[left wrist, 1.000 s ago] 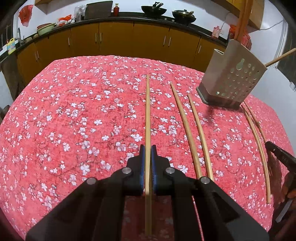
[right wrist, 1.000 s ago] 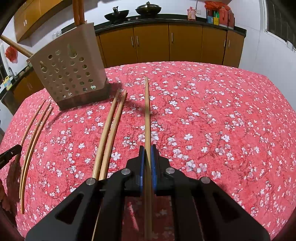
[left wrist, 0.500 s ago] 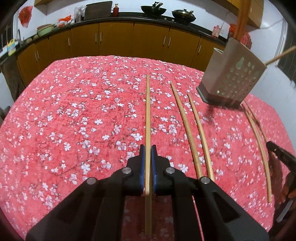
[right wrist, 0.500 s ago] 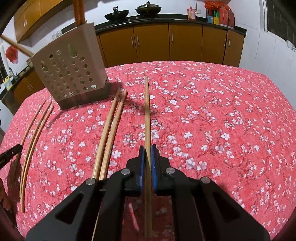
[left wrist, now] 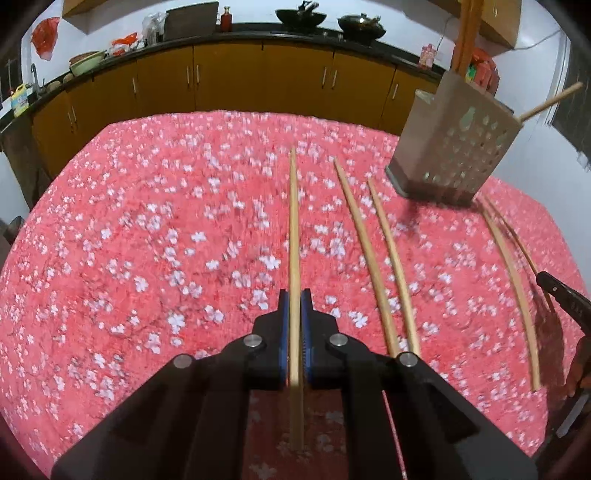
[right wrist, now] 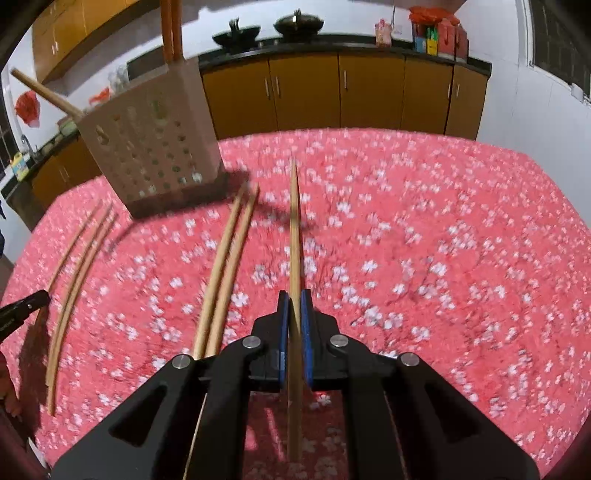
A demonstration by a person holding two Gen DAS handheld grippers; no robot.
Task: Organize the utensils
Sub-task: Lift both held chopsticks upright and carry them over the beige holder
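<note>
I am working over a bench (left wrist: 110, 258) draped in a red cloth with white blossoms, in a kitchen with a run of amber-brown cabinets (left wrist: 229, 81) under a dark counter carrying two black woks (left wrist: 301, 14).

My left tool (left wrist: 294, 325) is clamped tight on one chopstick (left wrist: 293, 229), whose long axis runs straight ahead, its tip pointing toward the cabinets. My right tool (right wrist: 294, 325) likewise pinches a single chopstick (right wrist: 294, 236), pointing forward along its fingers.

From the left wrist view I count two loose chopsticks (left wrist: 373, 266) lying side by side to my right, and more beyond them (left wrist: 513, 266), near the perforated beige holder (left wrist: 454, 147); blur keeps me from an exact count there. The right wrist view shows that far group (right wrist: 74, 266) as three. The holder stands on the cloth with two sticks upright in it and one leaning out.
</note>
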